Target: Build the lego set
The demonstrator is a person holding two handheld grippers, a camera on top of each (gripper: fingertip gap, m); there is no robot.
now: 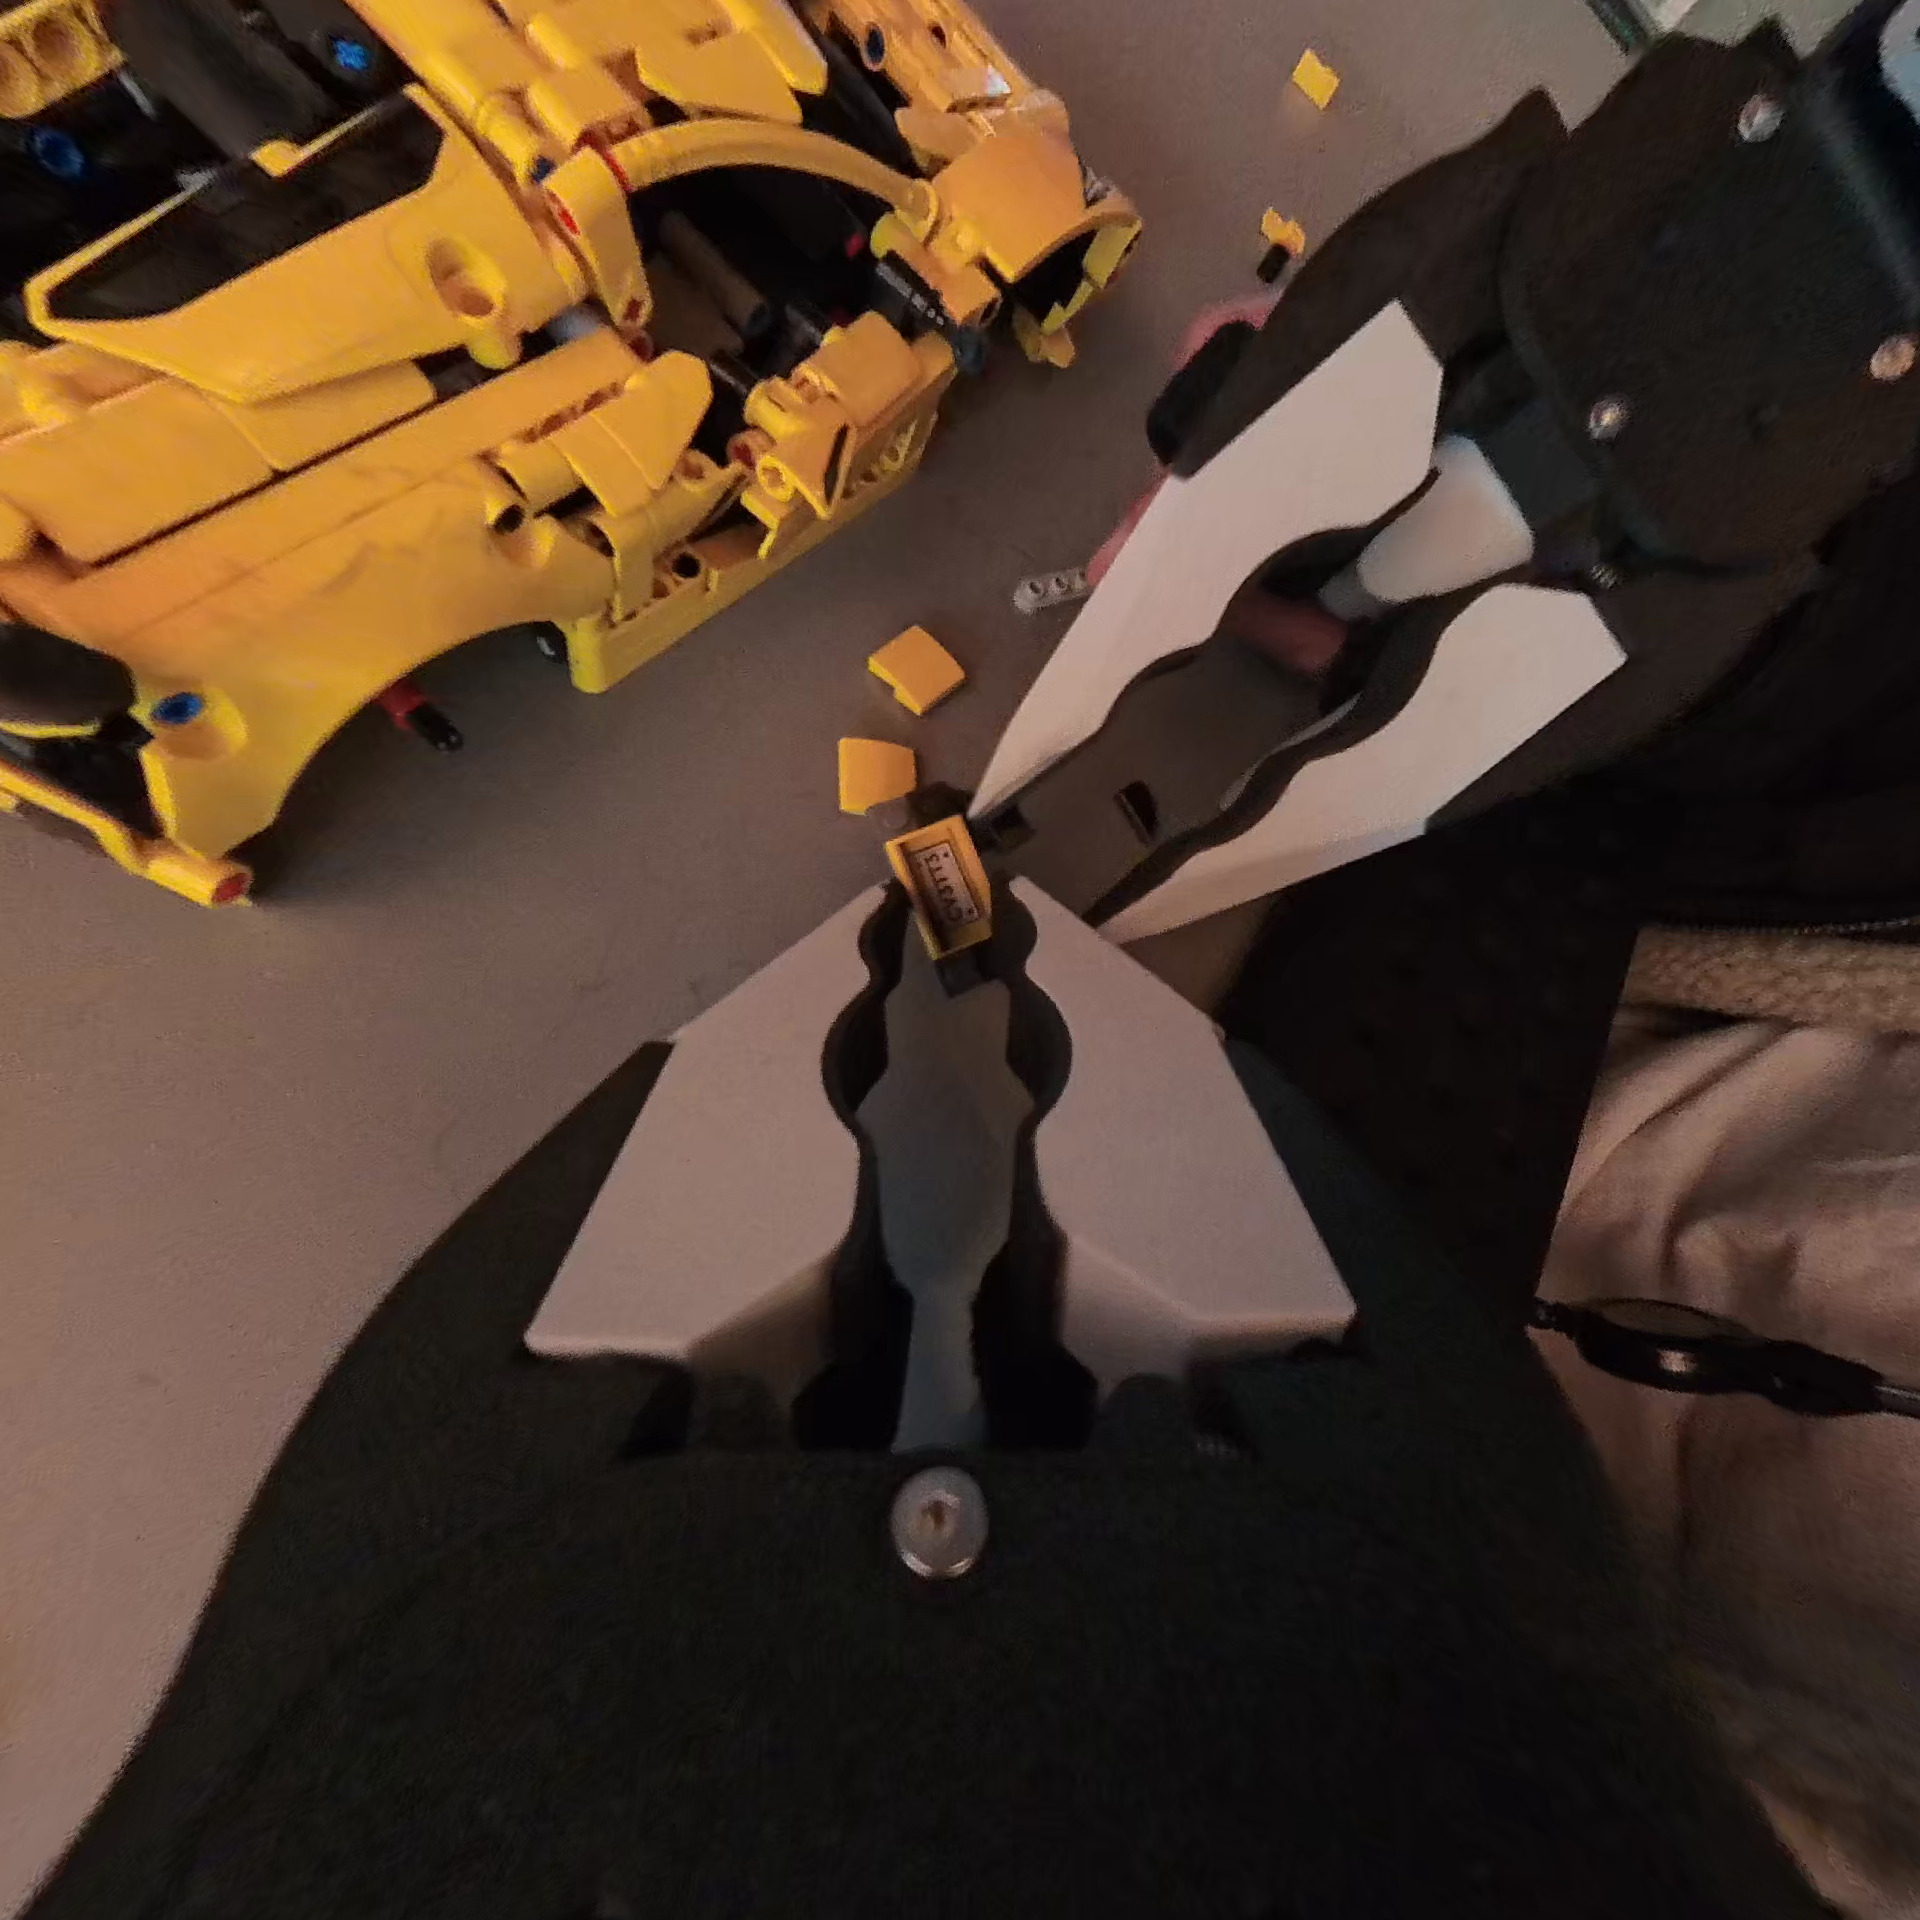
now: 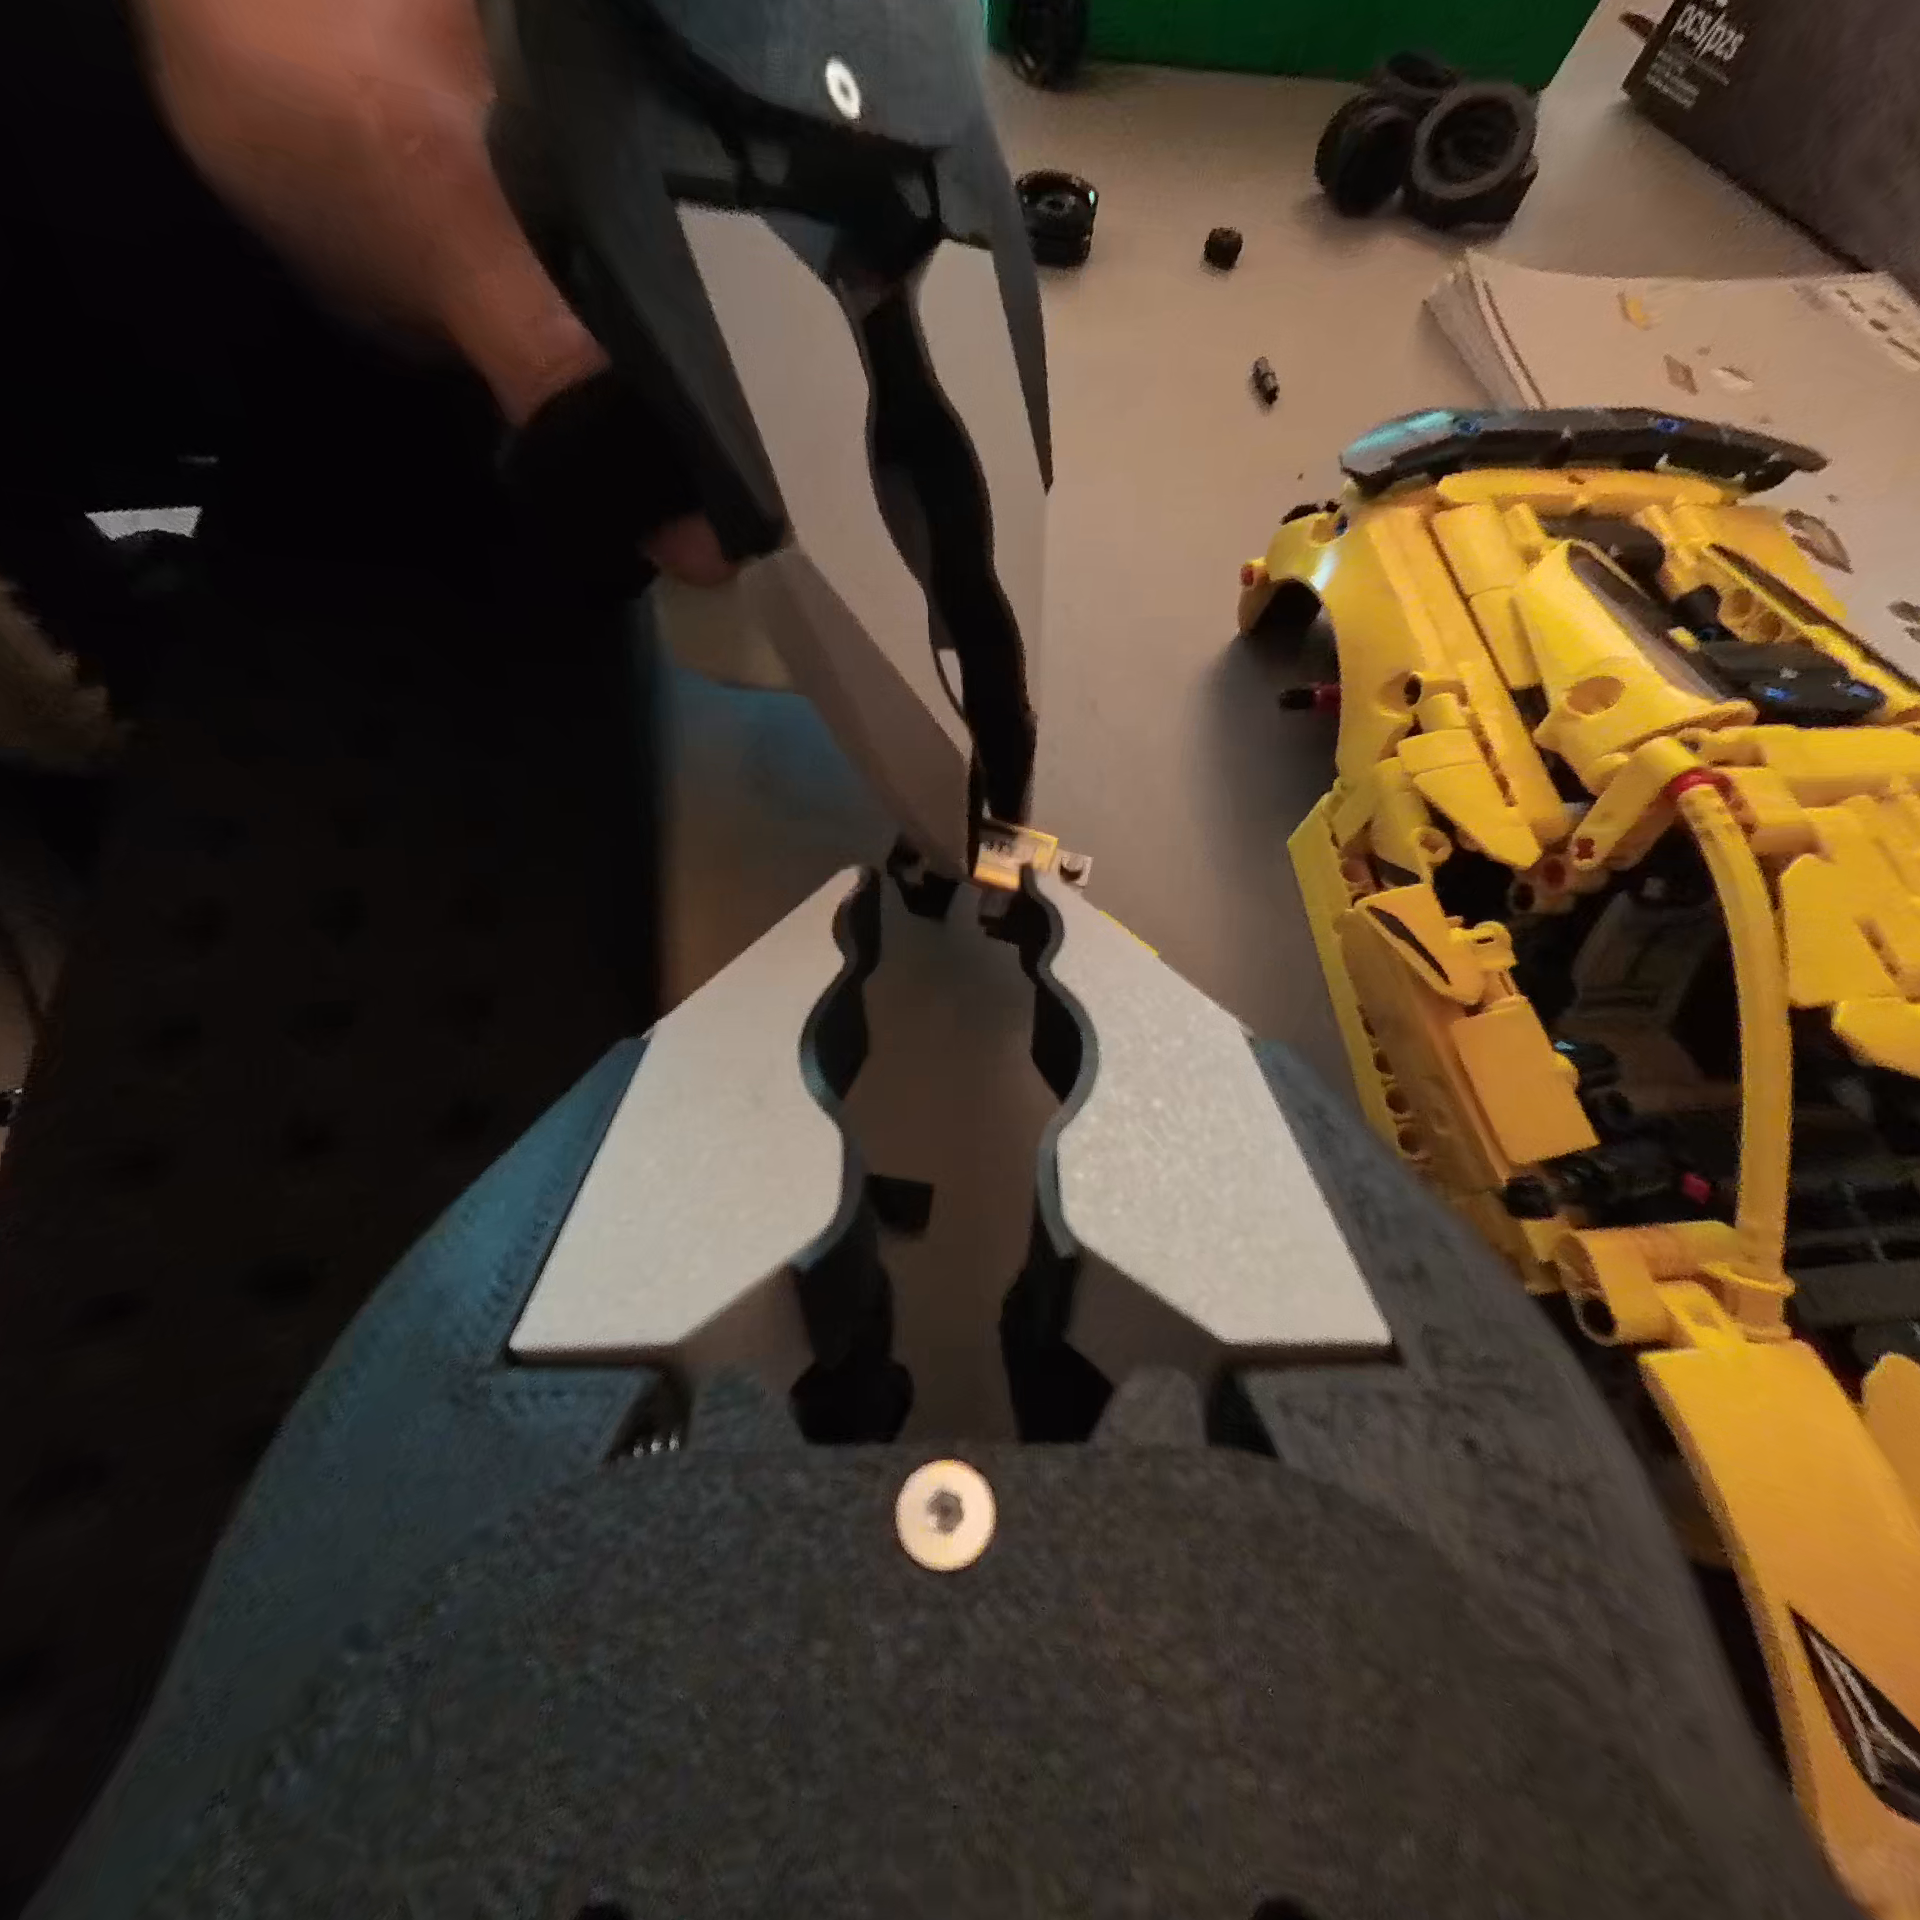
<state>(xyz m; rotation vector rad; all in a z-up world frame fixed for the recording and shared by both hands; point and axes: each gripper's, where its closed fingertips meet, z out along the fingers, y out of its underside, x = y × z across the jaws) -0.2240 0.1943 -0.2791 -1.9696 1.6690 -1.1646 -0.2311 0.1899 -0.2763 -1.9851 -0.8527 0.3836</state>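
My left gripper is shut on a small yellow printed tile mounted on black parts, held above the table. In the right wrist view it comes down from the top with the tile at its tips. My right gripper is open, its jaws apart on either side of the black end of that small piece; it enters the left wrist view from the upper right. The big yellow lego car lies to the left, and it also shows in the right wrist view.
Loose yellow tiles and a small grey beam lie on the grey table near the car. A pile of black tyres, a wheel rim and a booklet are at the back. A person's hand holds the left gripper. Less than 4 cm separates the two grippers' tips.
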